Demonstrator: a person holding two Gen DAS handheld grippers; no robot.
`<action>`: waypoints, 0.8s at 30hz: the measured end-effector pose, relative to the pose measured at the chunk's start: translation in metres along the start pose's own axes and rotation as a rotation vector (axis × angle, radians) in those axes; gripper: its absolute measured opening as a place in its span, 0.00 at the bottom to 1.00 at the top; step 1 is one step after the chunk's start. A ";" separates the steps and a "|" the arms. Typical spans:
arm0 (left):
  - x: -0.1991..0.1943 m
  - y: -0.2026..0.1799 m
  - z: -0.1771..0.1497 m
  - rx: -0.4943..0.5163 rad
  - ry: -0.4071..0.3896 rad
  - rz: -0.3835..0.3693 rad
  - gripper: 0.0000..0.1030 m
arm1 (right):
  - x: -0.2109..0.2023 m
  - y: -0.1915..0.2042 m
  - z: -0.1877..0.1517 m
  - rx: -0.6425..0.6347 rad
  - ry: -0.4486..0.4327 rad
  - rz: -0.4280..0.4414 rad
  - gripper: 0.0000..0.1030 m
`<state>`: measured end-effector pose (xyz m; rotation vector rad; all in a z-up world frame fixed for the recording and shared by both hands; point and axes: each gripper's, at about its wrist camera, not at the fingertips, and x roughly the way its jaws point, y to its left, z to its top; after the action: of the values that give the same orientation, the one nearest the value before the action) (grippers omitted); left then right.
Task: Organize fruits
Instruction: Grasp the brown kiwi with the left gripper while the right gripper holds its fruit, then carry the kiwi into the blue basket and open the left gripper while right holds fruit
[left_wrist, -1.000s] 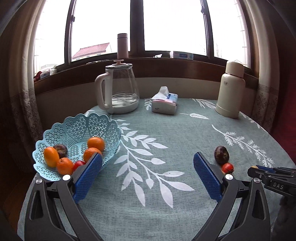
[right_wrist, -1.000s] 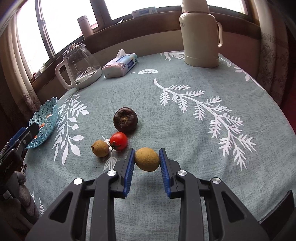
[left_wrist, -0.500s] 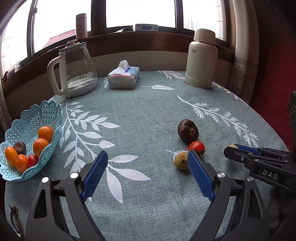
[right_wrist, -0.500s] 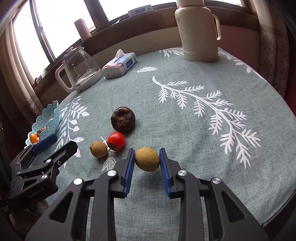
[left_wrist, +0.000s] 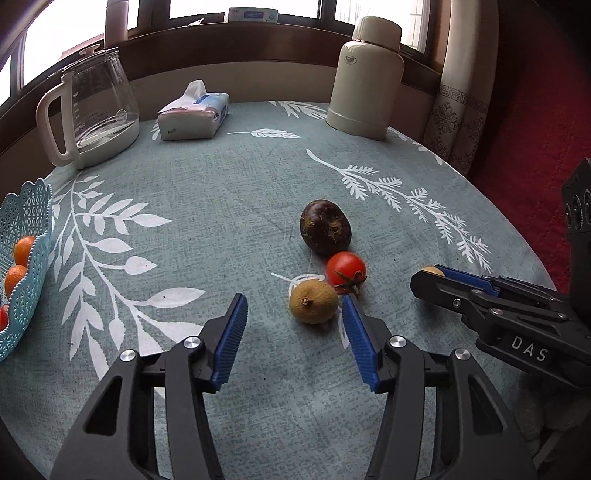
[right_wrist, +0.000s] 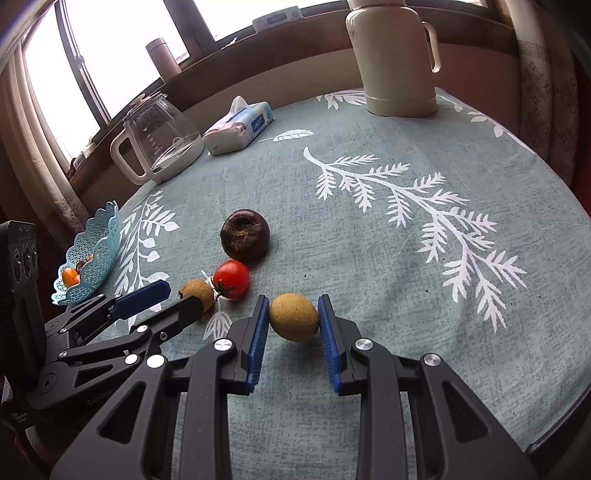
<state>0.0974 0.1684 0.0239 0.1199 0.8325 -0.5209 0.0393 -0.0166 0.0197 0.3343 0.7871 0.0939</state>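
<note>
A blue lace basket (left_wrist: 26, 236) holding oranges (left_wrist: 23, 250) is sitting at the table's (left_wrist: 221, 206) 9 o'clock edge. The left claw (left_wrist: 293, 325) is gaping wide, its right pad just beside a small brown fruit (left_wrist: 313, 301). A cherry tomato (left_wrist: 345, 272) is touching that fruit at 1 o'clock, a dark round fruit (left_wrist: 325, 227) lying beyond. Farther right, the right claw (right_wrist: 291, 325) is pinching a yellow-brown fruit (right_wrist: 294, 316) between both pads.

Both wrist views sit low over the bench (left_wrist: 258, 184), facing the window; each sees the other claw and, close ahead, the shared tomato (left_wrist: 346, 272).
</note>
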 end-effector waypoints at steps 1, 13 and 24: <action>0.002 0.000 0.001 -0.005 0.007 -0.008 0.49 | 0.000 0.000 0.000 0.001 0.001 0.001 0.27; 0.010 -0.002 0.002 -0.020 0.033 -0.054 0.29 | 0.002 -0.001 -0.001 0.007 0.006 0.006 0.27; -0.004 -0.002 -0.001 -0.018 -0.032 -0.022 0.29 | 0.001 -0.002 -0.001 0.011 0.001 0.006 0.27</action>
<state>0.0934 0.1684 0.0260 0.0863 0.8081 -0.5348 0.0390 -0.0180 0.0175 0.3473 0.7883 0.0949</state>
